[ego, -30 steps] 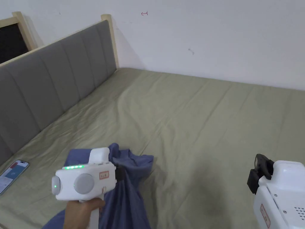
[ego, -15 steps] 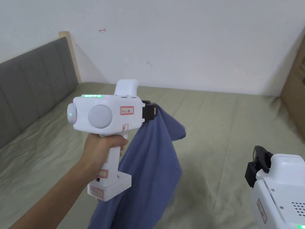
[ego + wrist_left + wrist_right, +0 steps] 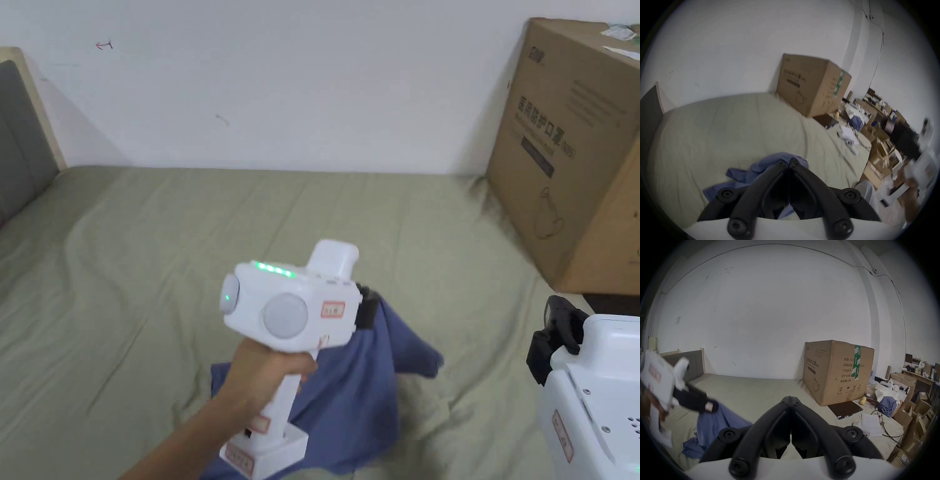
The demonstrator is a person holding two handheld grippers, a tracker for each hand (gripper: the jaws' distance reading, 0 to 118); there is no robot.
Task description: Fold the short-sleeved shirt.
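Left hand-held gripper (image 3: 370,307): lowered since half a second ago, jaws clamped on blue shirt (image 3: 362,400), now partly draped on the bed (image 3: 156,250). Right hand-held gripper (image 3: 790,398): jaws closed, empty. Cardboard box (image 3: 572,156): seated at bed's right edge.

The shirt (image 3: 356,400) is soft blue cloth, matt, hanging in loose folds. It sits on the bed (image 3: 187,250), whose sheet is an olive-green woven fabric, matt and lightly creased. The left tool (image 3: 370,310) has a smooth, slightly glossy white plastic shell and matt black plastic jaws; the right tool (image 3: 558,340), right of the shirt, looks like the same stuff. Beyond the shirt, the box (image 3: 575,156) is plain brown cardboard, dull, with green tape.
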